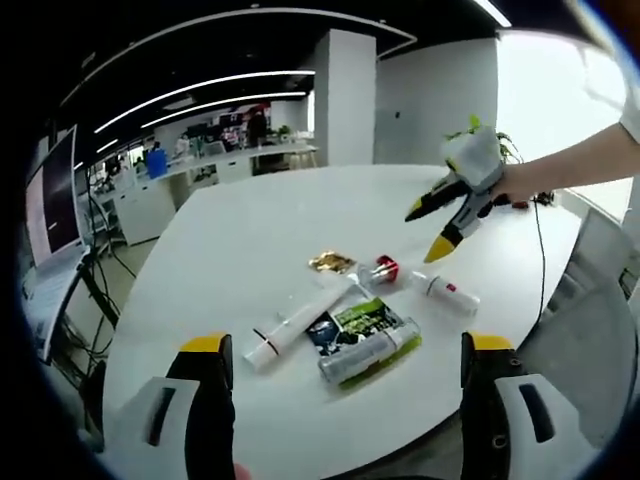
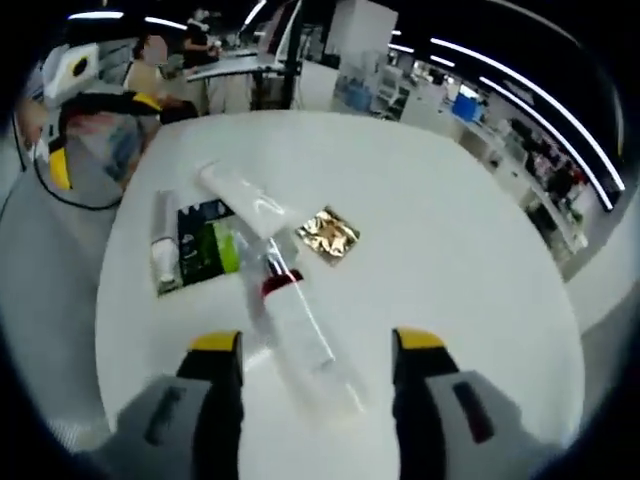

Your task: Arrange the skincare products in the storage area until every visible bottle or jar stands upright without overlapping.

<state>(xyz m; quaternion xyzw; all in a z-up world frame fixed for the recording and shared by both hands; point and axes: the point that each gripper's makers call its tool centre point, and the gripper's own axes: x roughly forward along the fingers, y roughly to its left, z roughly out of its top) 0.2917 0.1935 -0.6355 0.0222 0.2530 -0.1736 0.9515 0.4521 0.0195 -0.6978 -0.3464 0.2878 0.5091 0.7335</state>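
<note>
A: Clearly, nothing is gripped yet. The left gripper (image 1: 340,375) is held with its jaws wide apart, short of the near edge of the white table (image 1: 250,230), and the right gripper (image 2: 318,370) is likewise spread, with nothing between its jaws.

B: And where are the products found?

A: All are lying flat, clustered toward the near edge. Closest in the left gripper view is a silver bottle (image 1: 368,358), touching a dark-and-green packet (image 1: 352,325). Beside them a long white tube (image 1: 300,325) is laid aslant. Past that come a red-capped bottle (image 1: 380,270), a small white bottle with a red band (image 1: 447,290), and a gold foil sachet (image 1: 330,263).

B: Why is the right gripper hung over the far side of the pile?

A: Probably so a clear bottle (image 2: 300,330) can be approached along its length; in the right gripper view it is lined up just ahead of the jaws.

B: Is room left for standing things up?

A: Plenty can be judged: the far half of the table is bare, well apart from the pile, though the near edge is close.
</note>
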